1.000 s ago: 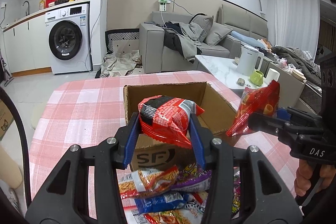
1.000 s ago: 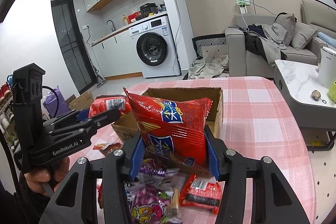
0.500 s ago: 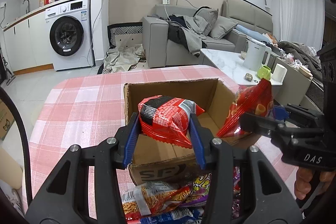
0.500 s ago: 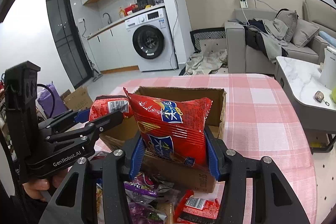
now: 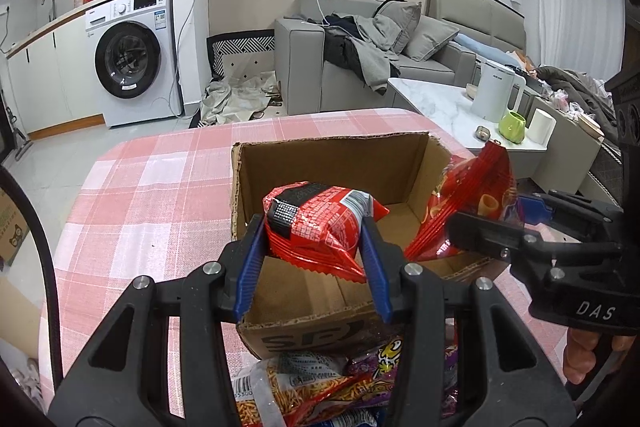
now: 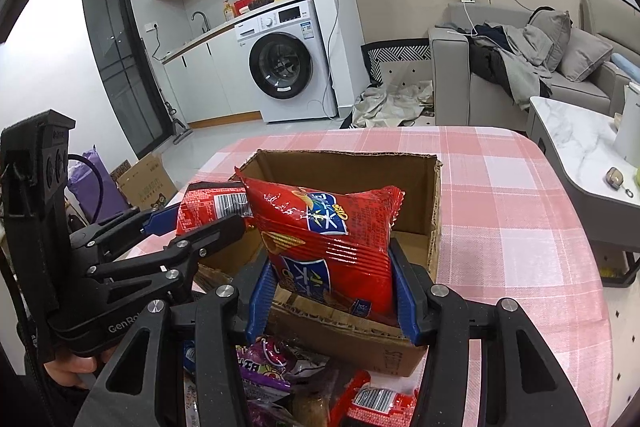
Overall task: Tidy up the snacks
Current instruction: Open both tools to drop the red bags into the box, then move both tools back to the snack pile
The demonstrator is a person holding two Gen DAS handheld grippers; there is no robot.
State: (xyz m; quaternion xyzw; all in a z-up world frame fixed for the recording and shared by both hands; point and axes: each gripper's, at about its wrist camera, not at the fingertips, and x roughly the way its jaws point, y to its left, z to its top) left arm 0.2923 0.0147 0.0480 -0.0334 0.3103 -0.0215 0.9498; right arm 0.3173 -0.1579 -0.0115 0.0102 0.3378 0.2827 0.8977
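Observation:
My left gripper is shut on a red snack bag and holds it over the near part of the open cardboard box. My right gripper is shut on a larger red chip bag, held upright above the box's near edge. The right gripper and its chip bag show at the box's right side in the left wrist view. The left gripper and its bag show at the box's left side in the right wrist view. The box floor looks bare.
A pile of several loose snack packs lies on the pink checked tablecloth in front of the box, also seen in the right wrist view. Beyond the table's right edge stands a marble side table with a kettle.
Both grippers have moved forward with their bags, from above the snack pile to over the open box. The box now lies closer and lower in both views.

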